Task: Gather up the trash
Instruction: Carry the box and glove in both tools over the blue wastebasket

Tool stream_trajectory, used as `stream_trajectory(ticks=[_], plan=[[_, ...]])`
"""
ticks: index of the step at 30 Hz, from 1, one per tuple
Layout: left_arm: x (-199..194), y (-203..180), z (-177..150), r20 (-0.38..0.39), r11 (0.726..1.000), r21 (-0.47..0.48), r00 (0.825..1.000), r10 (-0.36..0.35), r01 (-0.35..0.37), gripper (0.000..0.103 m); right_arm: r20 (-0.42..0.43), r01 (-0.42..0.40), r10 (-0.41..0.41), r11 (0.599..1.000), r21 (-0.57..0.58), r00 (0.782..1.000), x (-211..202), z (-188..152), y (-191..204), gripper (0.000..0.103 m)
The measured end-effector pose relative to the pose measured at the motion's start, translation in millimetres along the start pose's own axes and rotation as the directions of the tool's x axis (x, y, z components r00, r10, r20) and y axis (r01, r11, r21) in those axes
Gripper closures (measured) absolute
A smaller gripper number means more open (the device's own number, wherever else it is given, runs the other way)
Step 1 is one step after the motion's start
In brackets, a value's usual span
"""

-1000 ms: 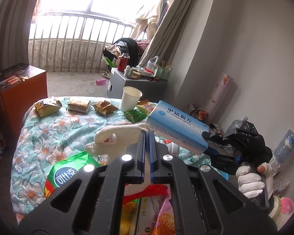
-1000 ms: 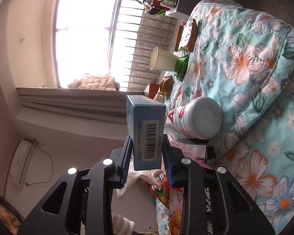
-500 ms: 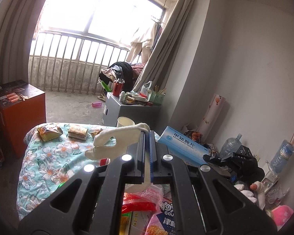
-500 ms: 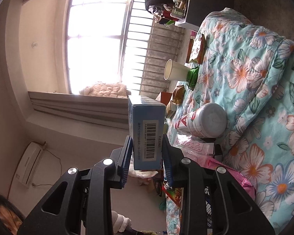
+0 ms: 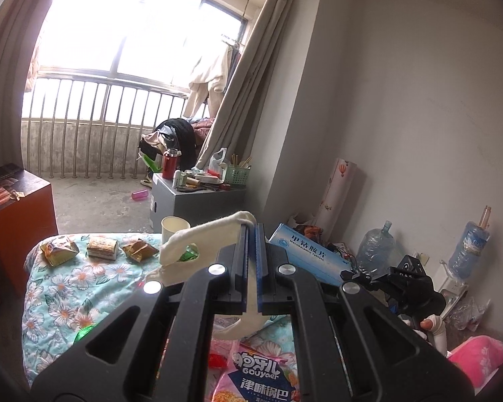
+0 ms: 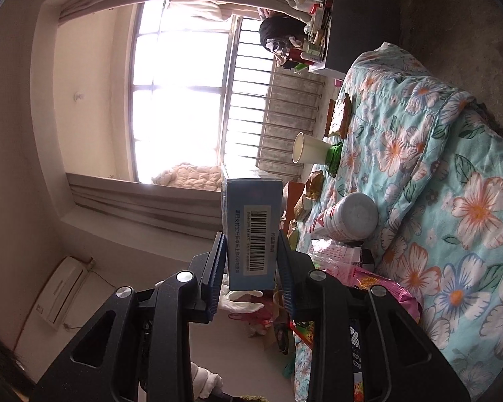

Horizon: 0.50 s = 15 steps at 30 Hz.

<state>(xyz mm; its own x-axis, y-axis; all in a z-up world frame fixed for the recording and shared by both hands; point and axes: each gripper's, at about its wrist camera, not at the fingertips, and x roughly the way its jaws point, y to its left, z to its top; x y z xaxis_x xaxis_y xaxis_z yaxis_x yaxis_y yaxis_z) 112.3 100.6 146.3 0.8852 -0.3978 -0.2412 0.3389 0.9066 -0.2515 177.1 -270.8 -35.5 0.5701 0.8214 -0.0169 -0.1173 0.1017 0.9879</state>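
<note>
While left hand-held gripper [image 5: 250, 234] clamps a white glove [image 5: 198, 239] and right hand-held gripper [image 6: 251, 251] clamps a blue box [image 6: 251, 221]; paper cup [image 5: 175, 227], wrappers [image 5: 100, 247] ahead on bed [image 5: 60, 288], uncollected.

Quilt [image 5: 60, 288]: light blue, floral print. Box [image 6: 251, 231]: blue, white barcode label. Glove [image 5: 198, 238]: cream. Cup [image 5: 174, 229]: cream. Cabinet [image 5: 16, 214]: orange.

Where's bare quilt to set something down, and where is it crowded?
Free: the floral quilt nearer than the far-edge row of snack packets and paper cup. Crowded: the near end, with the pink snack bag and white can.
</note>
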Motion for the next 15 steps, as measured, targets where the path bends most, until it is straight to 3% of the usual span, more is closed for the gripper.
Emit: stream_trajectory(ticks=[15], plan=[[48.0,-87.2,9.9,-0.070,0.981,0.103,0.985,-0.159,0.166,0.101,0.174,-0.060,0.057,0.998,0.014,0.983,-90.8,13.4,-10.4,0.073]])
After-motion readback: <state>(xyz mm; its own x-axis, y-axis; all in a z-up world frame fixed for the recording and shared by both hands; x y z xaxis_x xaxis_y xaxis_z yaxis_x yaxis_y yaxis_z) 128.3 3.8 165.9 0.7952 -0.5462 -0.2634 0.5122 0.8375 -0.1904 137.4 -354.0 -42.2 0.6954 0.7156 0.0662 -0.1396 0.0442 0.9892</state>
